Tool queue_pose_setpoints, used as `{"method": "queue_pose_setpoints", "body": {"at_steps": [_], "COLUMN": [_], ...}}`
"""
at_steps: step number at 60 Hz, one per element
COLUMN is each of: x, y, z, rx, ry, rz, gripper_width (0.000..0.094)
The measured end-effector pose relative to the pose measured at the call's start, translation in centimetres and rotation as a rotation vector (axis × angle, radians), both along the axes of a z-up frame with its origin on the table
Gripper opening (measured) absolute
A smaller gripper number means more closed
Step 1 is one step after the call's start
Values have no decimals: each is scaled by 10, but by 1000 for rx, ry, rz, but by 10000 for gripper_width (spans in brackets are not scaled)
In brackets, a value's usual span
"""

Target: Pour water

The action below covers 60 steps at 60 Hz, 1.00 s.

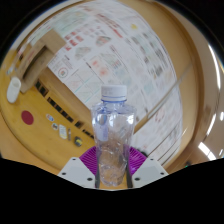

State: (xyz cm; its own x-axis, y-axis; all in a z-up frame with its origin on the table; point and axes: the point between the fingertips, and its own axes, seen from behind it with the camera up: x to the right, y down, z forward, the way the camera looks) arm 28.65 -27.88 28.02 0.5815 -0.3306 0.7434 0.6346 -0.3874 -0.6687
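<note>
Bottle (pixel 113 135) sits right between the fingers of the gripper (pixel 112 168), clear plastic w/ a white cap (pixel 113 93) on top. Both purple pads (pixel 132 157) look pressed against its lower body, no gap I can spot on either side, so I'd call it clamped on the bottle, narrow grip. Long axis runs straight up away from the fingers, cap end farthest from the gripper, base down btwn the pads. Can't tell if the base is resting on anything or hanging free, it's hidden below the fingers.

Behind it there's a table (pixel 60 140), wood-ish, w/ a big printed sheet (pixel 110 45) covering most of it, lots of small coloured boxes and text, too small to read. A few small bits near the sheet's edge, incl. a red dot-looking thing (pixel 28 118), can't say what they are. No cup or glass visible anywhere ahead, so no idea where the water's supposed to go.

My take: for a pour the cap end has to tip fwd and down, and since the bottle stands upright along the gripper's forward view, that means rolling or pitching the whole gripper. Cap still looks on tho, so pouring prob can't happen till that's off. Grip is low on the body, so tipping could let it swing if the squeeze is soft.
</note>
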Motion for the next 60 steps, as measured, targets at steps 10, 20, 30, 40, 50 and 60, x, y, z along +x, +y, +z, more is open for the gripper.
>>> {"method": "queue_pose_setpoints", "body": {"at_steps": [10,20,30,40,50,60], "x": [-90,-212,-299,-342,-339,-331], "y": [108,204,258,281,285,281], "z": [73,69,12,-52,-70,-23], "rx": [-50,-156,-271,-372,-405,-290], "ry": [-488,-948,-1237,-1453,-1432,-1173], "rz": [50,196,339,440,457,474], "gripper_width": [354,355,357,356,353,353]}}
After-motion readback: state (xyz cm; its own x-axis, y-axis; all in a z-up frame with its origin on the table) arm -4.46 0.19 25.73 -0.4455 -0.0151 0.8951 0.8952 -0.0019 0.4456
